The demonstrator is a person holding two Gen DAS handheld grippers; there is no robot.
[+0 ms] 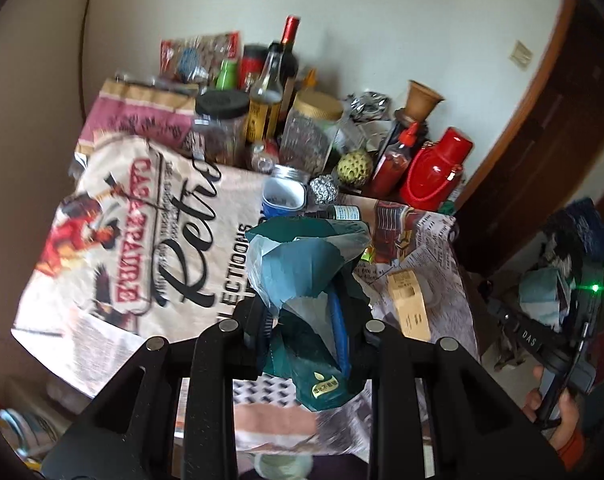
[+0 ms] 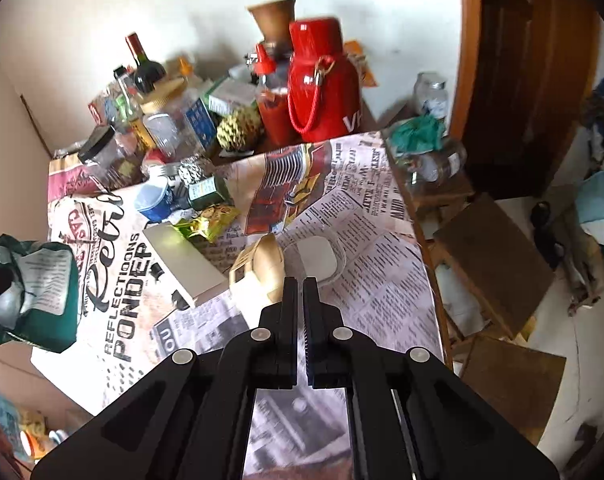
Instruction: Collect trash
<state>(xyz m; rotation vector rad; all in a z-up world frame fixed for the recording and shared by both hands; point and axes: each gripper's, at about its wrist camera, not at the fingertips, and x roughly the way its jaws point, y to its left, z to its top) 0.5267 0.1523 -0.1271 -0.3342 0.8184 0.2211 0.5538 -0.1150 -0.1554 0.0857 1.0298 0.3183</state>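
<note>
- Left gripper [image 1: 307,320] clamped on crumpled green snack bag [image 1: 302,280], lifted above the newsprint tablecloth [image 1: 422,232].
- Right gripper [image 2: 300,292] nearly closed, empty, just beside the tan toy car [image 2: 258,268].
- Step, judged: carrying bag off; next needs a bin, none visible.
- Yellow-green wrapper [image 2: 206,222] lies behind the car.

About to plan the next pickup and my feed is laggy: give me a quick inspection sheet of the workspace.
Surface: table under a printed newspaper-style cloth.
Job's things: green snack bag gripped and lifted; yellow-green wrapper lying on the cloth.
Clutter: red flask, sauce bottle, jars, wine bottle, blue cup, beige box, white puck-shaped item.
Grippers: left gripper shut on the bag; right gripper, jaws closed, empty.
Cables: nothing seen.
Surroundings: white wall, wooden door, stools beside table.
</note>
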